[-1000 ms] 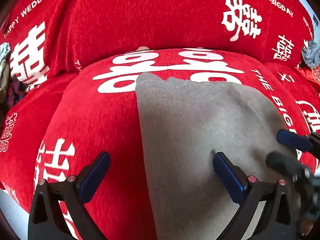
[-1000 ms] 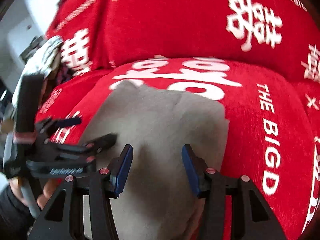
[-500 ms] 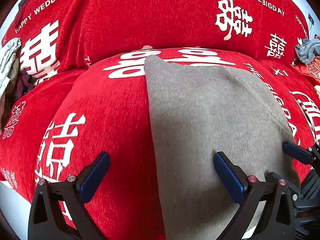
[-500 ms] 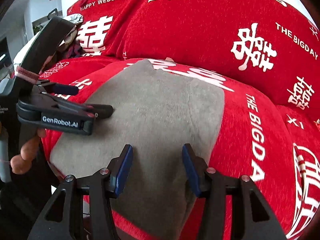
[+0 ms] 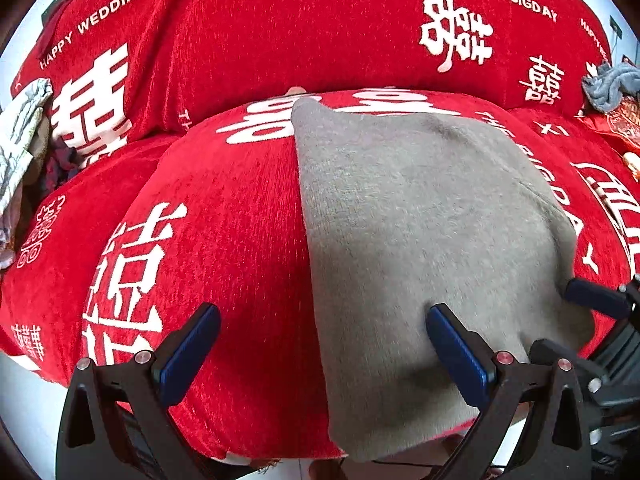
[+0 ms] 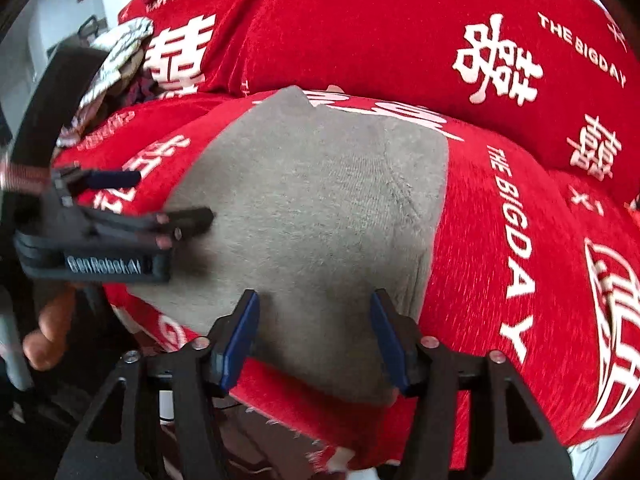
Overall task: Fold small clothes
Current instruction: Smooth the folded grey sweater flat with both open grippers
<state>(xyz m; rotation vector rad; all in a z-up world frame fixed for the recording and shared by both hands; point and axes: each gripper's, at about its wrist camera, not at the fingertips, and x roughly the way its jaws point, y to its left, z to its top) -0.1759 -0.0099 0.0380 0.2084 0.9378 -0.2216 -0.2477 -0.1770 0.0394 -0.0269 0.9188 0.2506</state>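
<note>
grey garment (image 5: 420,248) flat on red sofa cushion (image 5: 224,240) | left gripper (image 5: 320,344) jaws spread, straddling its 9 o'clock edge | right gripper (image 6: 314,336) jaws just widened, empty, above near hem | pinch both near corners evenly, fold toward 12 o'clock

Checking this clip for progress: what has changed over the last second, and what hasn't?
Both grippers have drawn back toward the cushion's near edge. The right gripper has just been opening its jaws above the grey garment, gripping nothing. The left gripper stays wide open, astride the garment's left edge. The garment lies flat as before on the red cushion.
</note>
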